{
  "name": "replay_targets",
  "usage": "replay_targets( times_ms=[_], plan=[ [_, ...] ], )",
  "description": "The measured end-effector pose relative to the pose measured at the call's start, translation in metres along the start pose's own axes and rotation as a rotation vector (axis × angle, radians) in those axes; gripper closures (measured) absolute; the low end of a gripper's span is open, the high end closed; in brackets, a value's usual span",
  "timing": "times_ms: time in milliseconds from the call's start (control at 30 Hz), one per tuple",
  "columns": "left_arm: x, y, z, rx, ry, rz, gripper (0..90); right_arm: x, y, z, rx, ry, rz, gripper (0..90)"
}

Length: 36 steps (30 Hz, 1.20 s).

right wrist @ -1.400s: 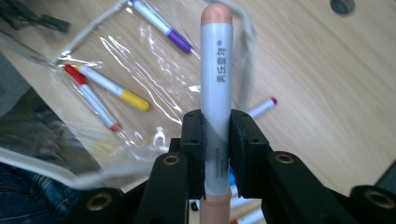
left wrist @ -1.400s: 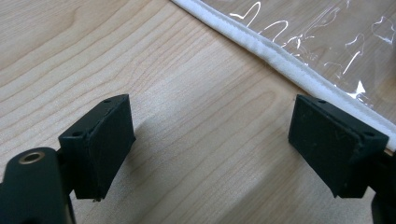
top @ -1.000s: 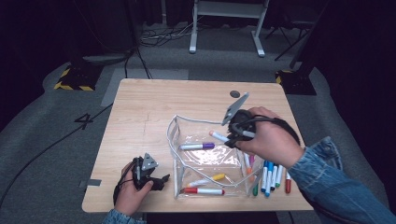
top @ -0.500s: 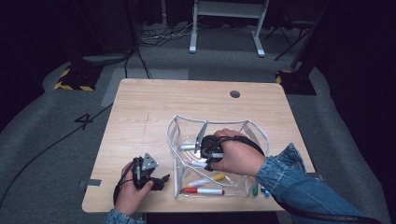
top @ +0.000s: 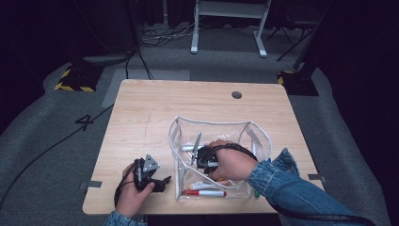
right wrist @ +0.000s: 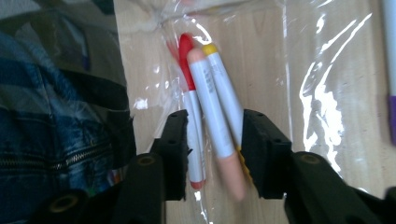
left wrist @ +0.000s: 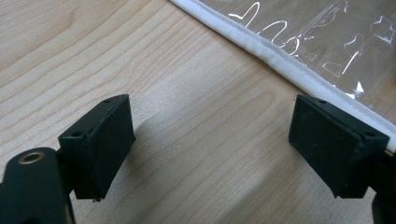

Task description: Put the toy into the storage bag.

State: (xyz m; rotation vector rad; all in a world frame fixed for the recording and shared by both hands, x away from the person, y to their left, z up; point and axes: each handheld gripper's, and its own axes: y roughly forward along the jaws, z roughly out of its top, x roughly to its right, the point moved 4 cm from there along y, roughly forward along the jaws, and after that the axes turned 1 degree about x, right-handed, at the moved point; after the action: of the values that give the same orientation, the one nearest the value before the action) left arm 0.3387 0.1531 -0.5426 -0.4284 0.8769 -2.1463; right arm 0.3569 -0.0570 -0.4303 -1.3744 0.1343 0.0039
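A clear plastic pouch (top: 211, 123) with a white rim lies open on the wooden table (top: 150, 108). My right gripper (top: 200, 155) is down inside it. Its jaws have just been opening and now stand open (right wrist: 215, 126); a white marker with a peach cap (right wrist: 212, 107) lies loose and blurred between them. Beside it on the pouch floor are a red-capped marker (right wrist: 189, 79) and a yellow-capped one (right wrist: 224, 88). A purple-ended marker (right wrist: 391, 70) lies farther off. My left gripper (top: 162, 181) rests open on the table by the pouch's white edge (left wrist: 261, 42), nothing between its pads (left wrist: 210, 140).
A red marker (top: 204, 193) lies along the pouch's near side. A green marker tip (top: 256, 193) shows under the denim sleeve (top: 282, 183) by the pouch's right corner. A dark round hole (top: 236, 94) is in the far right of the table.
My right hand came down and left from the pouch's right rim into the pouch, and its jaws parted around the marker. The left hand has stayed put.
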Motion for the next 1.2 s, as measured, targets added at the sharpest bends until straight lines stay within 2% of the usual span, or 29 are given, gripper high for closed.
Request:
replay_targets(
  times_ms=[67, 133, 333, 500, 633, 700, 767, 867, 967, 1033, 1200],
  plan=[
    [0.0, 0.0, 0.0, -0.002, 0.003, 0.0, 14.3, 0.001, -0.01, 0.0, 0.053, 0.018, -0.03, 53.2],
    [0.0, 0.0, 0.0, 0.0, 0.0, 0.001, 14.4, 0.0, -0.021, -0.001, 0.087, 0.036, -0.064, 51.8],
    [0.0, 0.0, 0.0, -0.002, 0.001, -0.001, 14.4, 0.003, -0.074, -0.017, 0.237, 0.117, -0.184, 53.0],
    [0.0, 0.0, 0.0, 0.0, 0.001, 0.0, 14.3, 0.01, -0.111, -0.051, 0.314, 0.226, -0.25, 52.9],
    [0.0, 0.0, 0.0, -0.001, 0.002, 0.0, 14.3, 0.014, -0.131, -0.084, 0.37, 0.308, -0.282, 50.5],
    [0.0, 0.0, 0.0, 0.0, 0.001, 0.0, 14.4, 0.014, -0.139, -0.102, 0.431, 0.355, -0.278, 49.2],
    [0.0, 0.0, 0.0, 0.0, 0.001, 0.001, 14.4, 0.014, -0.145, -0.121, 0.465, 0.402, -0.298, 49.2],
    [0.0, 0.0, 0.0, 0.0, -0.001, 0.002, 14.6, 0.017, -0.149, -0.154, 0.493, 0.487, -0.325, 49.2],
    [0.0, 0.0, 0.0, -0.002, 0.007, 0.002, 14.6, 0.023, -0.143, -0.182, 0.473, 0.561, -0.35, 47.8],
    [0.0, 0.0, 0.0, -0.002, 0.007, 0.003, 14.6, 0.027, -0.134, -0.202, 0.461, 0.62, -0.359, 46.6],
    [0.0, 0.0, 0.0, -0.002, 0.006, 0.002, 14.6, 0.037, -0.103, -0.249, 0.392, 0.769, -0.389, 49.1]
  ],
)
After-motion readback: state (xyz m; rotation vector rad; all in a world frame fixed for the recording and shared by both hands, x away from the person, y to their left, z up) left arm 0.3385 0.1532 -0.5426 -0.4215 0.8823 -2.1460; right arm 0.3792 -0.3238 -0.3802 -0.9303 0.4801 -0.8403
